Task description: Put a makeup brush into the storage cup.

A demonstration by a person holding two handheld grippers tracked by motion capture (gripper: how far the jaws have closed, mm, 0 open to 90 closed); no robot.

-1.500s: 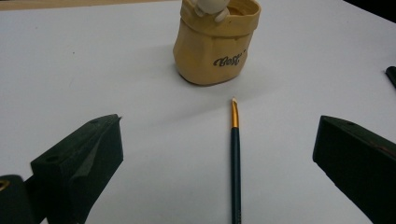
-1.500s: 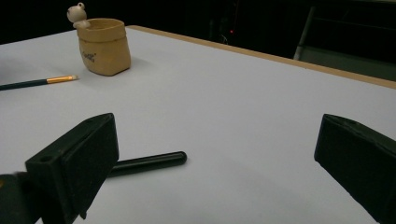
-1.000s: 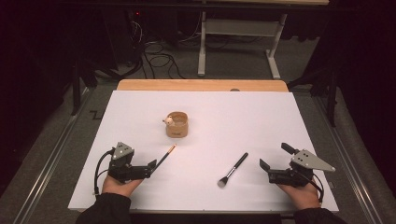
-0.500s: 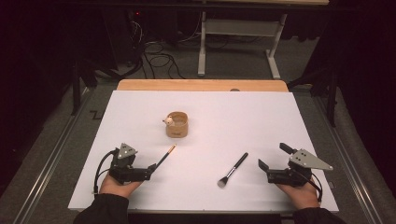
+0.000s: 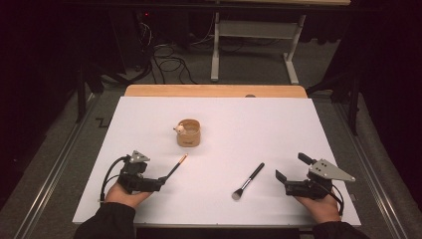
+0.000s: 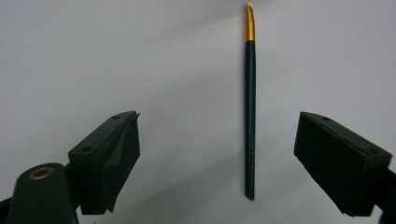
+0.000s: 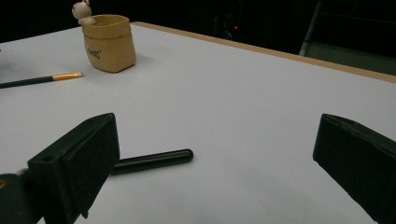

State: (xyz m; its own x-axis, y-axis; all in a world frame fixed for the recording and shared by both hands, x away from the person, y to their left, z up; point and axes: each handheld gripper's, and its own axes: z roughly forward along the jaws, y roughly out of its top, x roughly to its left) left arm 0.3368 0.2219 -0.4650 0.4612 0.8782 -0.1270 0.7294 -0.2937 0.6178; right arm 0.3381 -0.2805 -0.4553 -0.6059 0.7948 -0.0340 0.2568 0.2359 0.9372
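Bare white table (image 5: 308, 129) is lying open across the far half. The tan pot (image 5: 189, 133) is standing at 12 o'clock from the thin brush (image 5: 175, 167), blocking that line; the black brush (image 5: 248, 180) is lying at 3 o'clock, well apart.

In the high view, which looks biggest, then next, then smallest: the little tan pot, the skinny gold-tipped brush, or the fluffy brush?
1. Tan pot: bulkiest by far.
2 and 3. Fluffy brush and skinny gold-tipped brush: the fluffy one looks thicker and a bit longer, but the skinny brush's handle end lies between the left gripper's jaws, so its length is unsure.
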